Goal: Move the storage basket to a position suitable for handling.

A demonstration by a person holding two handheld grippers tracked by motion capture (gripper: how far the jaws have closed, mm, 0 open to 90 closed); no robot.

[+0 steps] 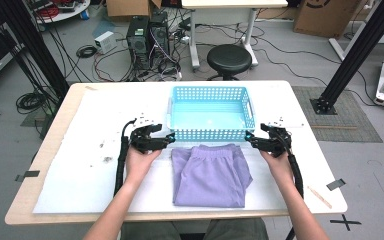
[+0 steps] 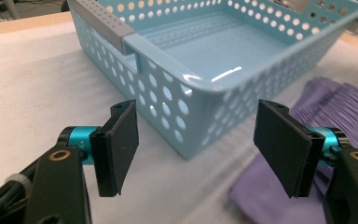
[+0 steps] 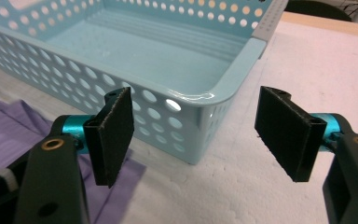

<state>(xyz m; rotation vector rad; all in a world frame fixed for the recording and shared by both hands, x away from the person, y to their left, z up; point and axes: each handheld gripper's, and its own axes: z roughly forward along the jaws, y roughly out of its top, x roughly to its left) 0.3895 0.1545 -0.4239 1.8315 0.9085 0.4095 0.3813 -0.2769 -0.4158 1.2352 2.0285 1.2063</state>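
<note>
A light blue perforated basket (image 1: 210,133) stands empty at the middle of the table. Just in front of it lies a folded purple garment (image 1: 210,175). My left gripper (image 1: 169,138) hovers at the basket's near left corner (image 2: 186,140), jaws open and nothing between them, with the purple garment (image 2: 279,196) under its right jaw. My right gripper (image 1: 249,138) hangs at the basket's near right corner (image 3: 193,135), also open and empty, and the garment (image 3: 14,135) lies under its left jaw.
A white foam sheet (image 1: 80,165) covers the wooden table (image 1: 55,130). A thin wooden stick (image 1: 319,197) lies near the front right edge. Beyond the table stand a black stool (image 1: 229,60) and computer towers (image 1: 147,40) among floor cables.
</note>
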